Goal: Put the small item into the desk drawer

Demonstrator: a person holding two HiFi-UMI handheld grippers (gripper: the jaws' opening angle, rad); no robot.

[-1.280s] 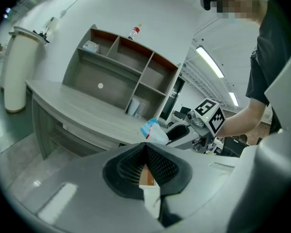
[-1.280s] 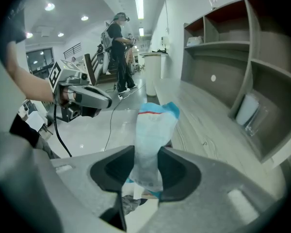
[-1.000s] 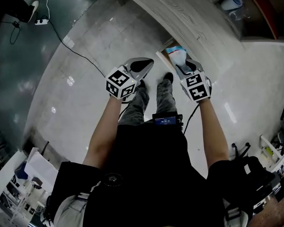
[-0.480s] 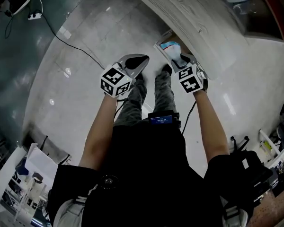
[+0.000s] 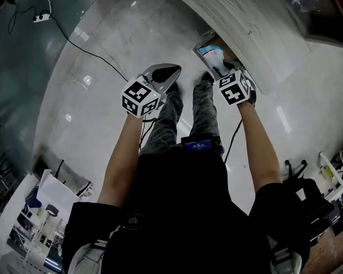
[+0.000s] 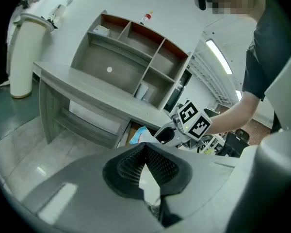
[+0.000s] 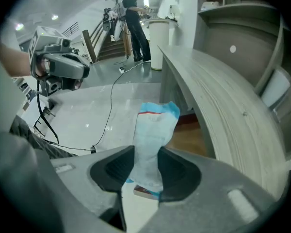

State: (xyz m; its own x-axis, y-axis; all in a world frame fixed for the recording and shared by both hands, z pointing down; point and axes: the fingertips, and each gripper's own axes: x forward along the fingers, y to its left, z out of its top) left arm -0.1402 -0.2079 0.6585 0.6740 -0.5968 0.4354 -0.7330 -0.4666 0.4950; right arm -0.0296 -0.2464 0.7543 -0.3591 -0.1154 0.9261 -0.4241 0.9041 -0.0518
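Black cable (image 5: 97, 56) crosses floor (image 5: 103, 119) to power strip (image 5: 41, 17), head view upper left. White bin (image 6: 25, 52), left gripper view left edge.

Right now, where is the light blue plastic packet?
The packet is clamped in the right gripper, head view's upper right, at the open drawer beneath the grey desk.
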